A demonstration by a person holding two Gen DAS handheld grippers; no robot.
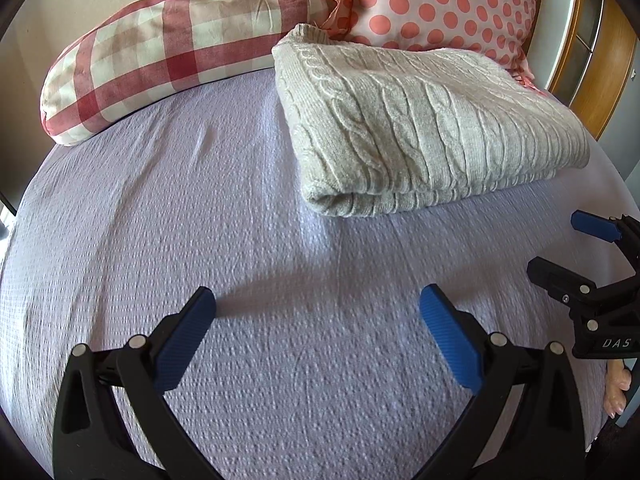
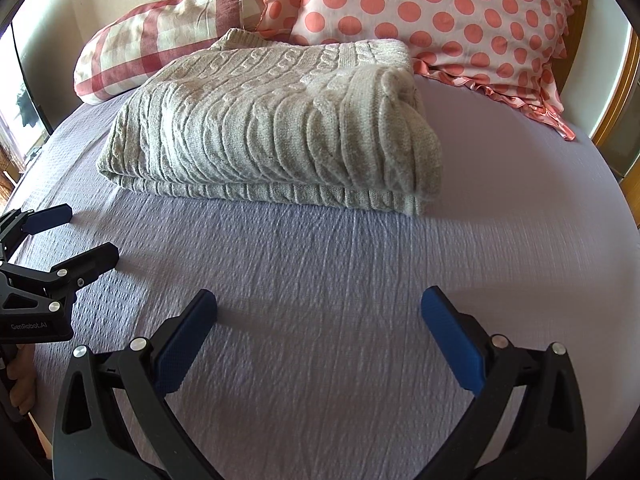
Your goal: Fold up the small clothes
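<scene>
A cream cable-knit sweater (image 1: 424,120) lies folded in a thick rectangle on the lilac bedspread (image 1: 240,240), near the pillows. It also shows in the right wrist view (image 2: 272,128). My left gripper (image 1: 318,304) is open and empty, hovering over bare bedspread short of the sweater's near left corner. My right gripper (image 2: 320,304) is open and empty, over the bedspread (image 2: 320,264) in front of the sweater's near edge. Each gripper shows at the edge of the other's view: the right gripper (image 1: 560,248), the left gripper (image 2: 84,236).
A red-and-cream checked bolster pillow (image 1: 168,48) and a pink polka-dot pillow (image 1: 452,4) lie behind the sweater against the wall. A wooden frame (image 1: 604,72) stands beyond the bed's right side. The bed's left edge drops off at far left (image 2: 20,184).
</scene>
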